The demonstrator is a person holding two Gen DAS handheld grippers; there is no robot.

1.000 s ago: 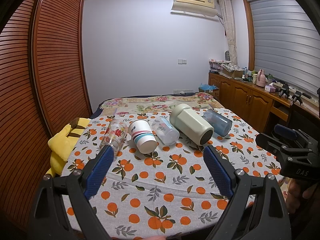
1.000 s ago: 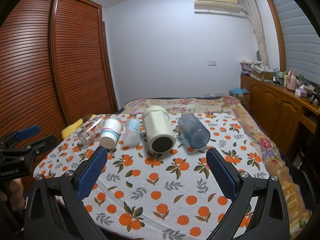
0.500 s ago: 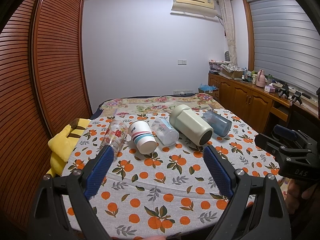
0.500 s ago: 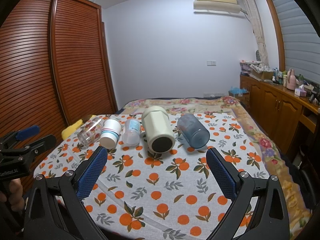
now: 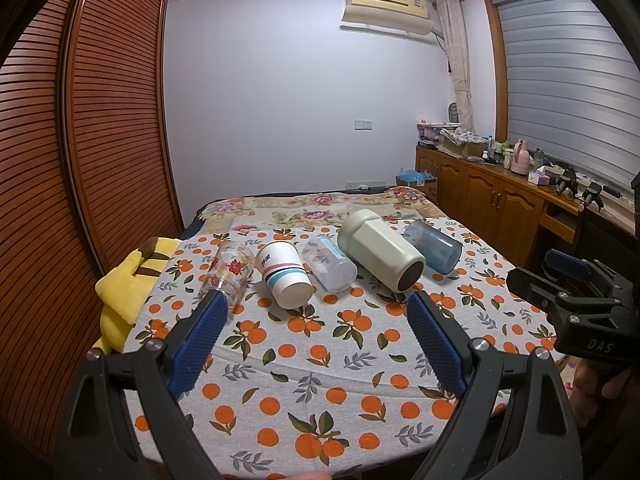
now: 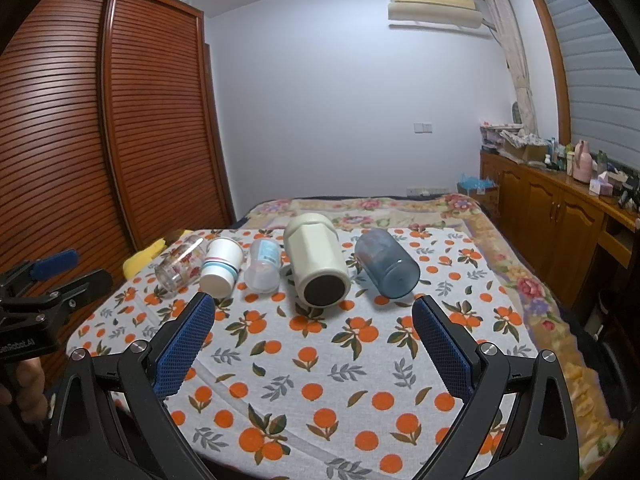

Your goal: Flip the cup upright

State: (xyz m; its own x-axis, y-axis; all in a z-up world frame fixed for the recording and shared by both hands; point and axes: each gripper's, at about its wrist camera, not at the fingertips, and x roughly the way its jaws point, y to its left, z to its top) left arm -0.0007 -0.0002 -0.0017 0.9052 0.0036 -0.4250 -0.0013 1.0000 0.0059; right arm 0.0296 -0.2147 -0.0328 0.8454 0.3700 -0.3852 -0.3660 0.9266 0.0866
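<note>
Several cups lie on their sides in a row on the orange-print cloth (image 5: 320, 360): a clear glass with red flowers (image 5: 228, 270), a white paper cup with stripes (image 5: 285, 275), a clear plastic cup (image 5: 330, 265), a big cream mug (image 5: 380, 254) and a blue translucent cup (image 5: 432, 246). The same row shows in the right wrist view: glass (image 6: 180, 263), paper cup (image 6: 221, 271), plastic cup (image 6: 263, 266), cream mug (image 6: 318, 268), blue cup (image 6: 386, 268). My left gripper (image 5: 316, 312) is open and empty, short of the row. My right gripper (image 6: 314, 312) is open and empty too.
A yellow plush toy (image 5: 128, 280) lies at the table's left edge. A slatted wooden wardrobe (image 5: 80, 160) stands on the left. A wooden sideboard (image 5: 500, 200) with clutter runs along the right. A bed with a floral cover (image 5: 320, 208) lies behind the table.
</note>
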